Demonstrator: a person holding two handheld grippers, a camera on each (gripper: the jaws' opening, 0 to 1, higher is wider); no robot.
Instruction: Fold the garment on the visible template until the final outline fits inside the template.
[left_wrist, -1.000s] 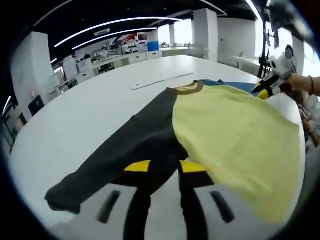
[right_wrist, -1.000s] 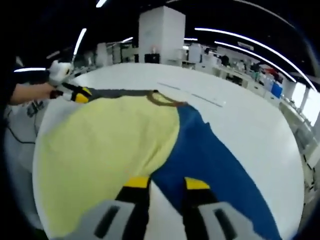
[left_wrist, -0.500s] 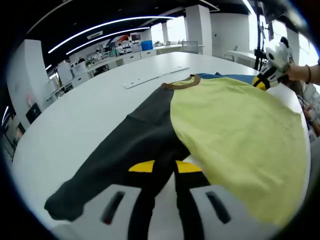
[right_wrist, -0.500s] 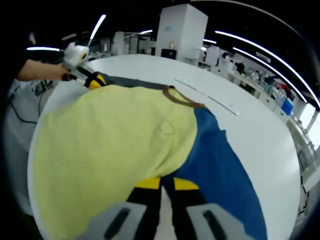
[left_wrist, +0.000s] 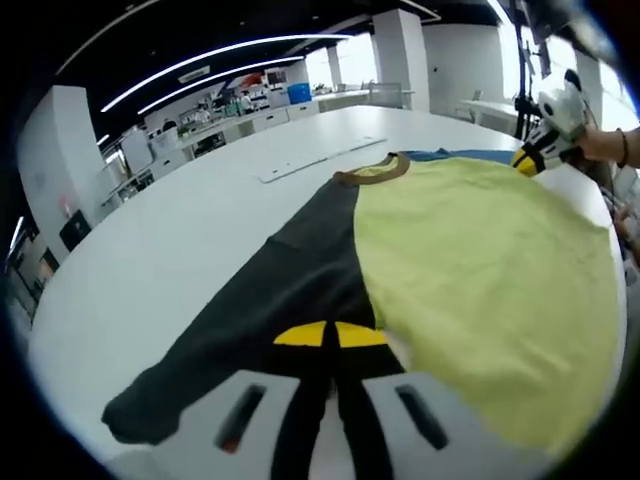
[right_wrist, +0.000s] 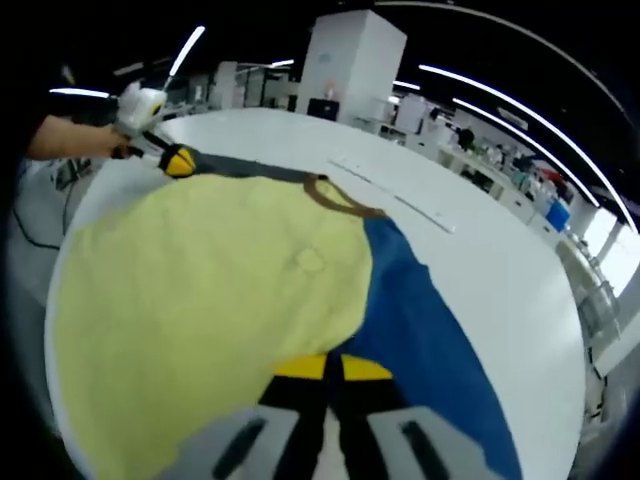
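While I look along my left gripper (left_wrist: 331, 334), its yellow-tipped jaws stand pressed together at the seam where the garment's (left_wrist: 470, 270) black sleeve (left_wrist: 270, 300) meets the pale yellow body; whether cloth is pinched between the tips I cannot tell, since the tips themselves cover that spot. The garment lies spread on the white table (left_wrist: 190, 220), brown collar (left_wrist: 372, 173) toward the far side, black sleeve running down to a cuff near the lower left of the left gripper view. A strip of the blue sleeve (left_wrist: 450, 156) peeks out past the collar, most of it hidden behind the yellow body. My right gripper (left_wrist: 527, 160) comes in at the upper right of that view, partly cut off by the edge, with my hand (left_wrist: 608, 145) behind it. In the right gripper view, my right gripper's (right_wrist: 328, 367) jaws are likewise shut tip to tip at the seam between yellow body and blue sleeve (right_wrist: 430, 340), and again I cannot make out if fabric is caught. The blue sleeve's end runs out of sight at the bottom. The left gripper (right_wrist: 172, 160) shows at the upper left, touching the garment's (right_wrist: 200, 290) edge by the black sleeve (right_wrist: 250, 169), of which just a thin band is visible. A long pale strip (right_wrist: 395, 195) lies on the table (right_wrist: 500, 250) beyond the collar (right_wrist: 335, 195); I cannot tell what it is.
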